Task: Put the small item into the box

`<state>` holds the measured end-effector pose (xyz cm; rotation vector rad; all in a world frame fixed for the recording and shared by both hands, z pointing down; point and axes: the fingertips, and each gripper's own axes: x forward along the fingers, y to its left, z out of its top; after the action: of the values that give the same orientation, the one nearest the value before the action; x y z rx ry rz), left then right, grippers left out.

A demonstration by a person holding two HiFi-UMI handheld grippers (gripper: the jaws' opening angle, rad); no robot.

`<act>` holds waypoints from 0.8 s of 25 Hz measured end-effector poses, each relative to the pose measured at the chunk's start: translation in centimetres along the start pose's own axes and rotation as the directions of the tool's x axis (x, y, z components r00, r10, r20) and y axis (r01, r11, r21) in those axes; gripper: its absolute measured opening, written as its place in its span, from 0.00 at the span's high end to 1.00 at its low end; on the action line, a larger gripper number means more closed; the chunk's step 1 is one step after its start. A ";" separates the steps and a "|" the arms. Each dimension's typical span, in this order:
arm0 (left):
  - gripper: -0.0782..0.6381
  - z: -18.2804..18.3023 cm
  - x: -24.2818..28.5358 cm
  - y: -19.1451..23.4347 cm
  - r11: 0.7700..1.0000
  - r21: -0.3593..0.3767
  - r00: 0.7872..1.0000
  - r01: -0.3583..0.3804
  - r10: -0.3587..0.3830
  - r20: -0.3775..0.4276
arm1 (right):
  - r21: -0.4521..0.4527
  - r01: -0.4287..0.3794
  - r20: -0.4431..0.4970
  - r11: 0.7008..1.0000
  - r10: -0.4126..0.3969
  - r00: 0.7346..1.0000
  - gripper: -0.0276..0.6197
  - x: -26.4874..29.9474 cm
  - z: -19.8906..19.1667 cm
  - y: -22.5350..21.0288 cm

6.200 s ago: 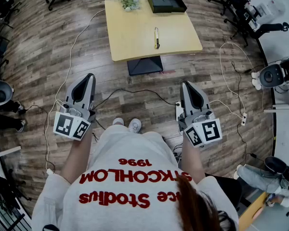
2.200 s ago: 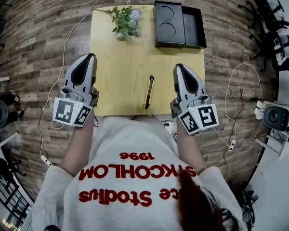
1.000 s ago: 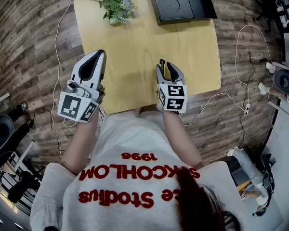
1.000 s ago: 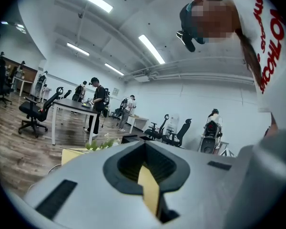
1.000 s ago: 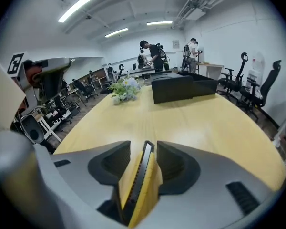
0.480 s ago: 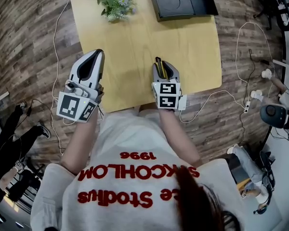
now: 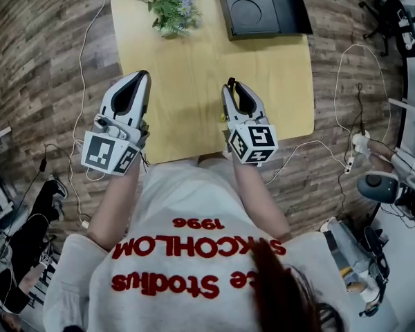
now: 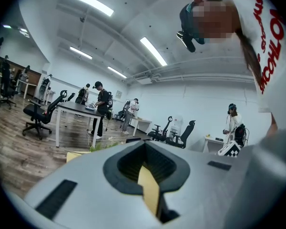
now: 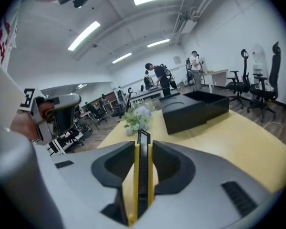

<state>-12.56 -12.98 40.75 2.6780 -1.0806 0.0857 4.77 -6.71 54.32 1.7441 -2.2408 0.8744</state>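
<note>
A yellow-and-black utility knife [image 9: 142, 171] lies lengthwise between the jaws of my right gripper [image 9: 143, 144], its black tip sticking out past them. The jaws are closing and both pads lie against the knife's sides. In the head view my right gripper [image 7: 231, 84] is over the near middle of the yellow table [image 7: 187, 61], and only a sliver of the knife [image 7: 223, 117] shows beside it. The open black box [image 7: 263, 5] stands at the table's far right, also ahead in the right gripper view [image 9: 193, 109]. My left gripper [image 7: 142, 76] hovers at the table's near left, shut and empty.
A small potted plant [image 7: 169, 5] with green leaves and pale flowers stands at the table's far left, left of the box. Cables trail over the wooden floor [image 7: 55, 68] around the table. Office chairs and people are far off in the room.
The right gripper's jaws stood open over the table a second ago. They have since come round the knife and narrowed onto it. The left gripper has barely moved.
</note>
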 end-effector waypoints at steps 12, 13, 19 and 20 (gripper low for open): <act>0.88 4.6 -0.2 1.8 0.994 0.039 0.989 -0.105 0.100 0.110 | -0.174 -0.088 0.350 0.981 0.145 0.926 0.78 -2.2 16.1 4.1; 0.88 5.3 -0.2 1.9 0.993 0.045 0.986 -0.113 0.107 0.124 | -0.191 -0.088 0.369 0.978 0.154 0.917 0.79 -2.6 17.2 4.5; 0.88 9.3 -0.3 1.7 0.984 0.097 0.969 -0.147 0.124 0.213 | -0.283 -0.080 0.453 0.956 0.206 0.867 0.79 -5.4 22.5 5.9; 0.88 9.8 -0.3 1.6 0.983 0.102 0.965 -0.154 0.128 0.228 | -0.297 -0.077 0.464 0.952 0.214 0.859 0.78 -5.9 23.1 6.0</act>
<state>-14.22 -16.38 31.53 2.7626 -1.3741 -0.1289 5.94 -13.46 30.67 1.8343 -2.6769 0.1181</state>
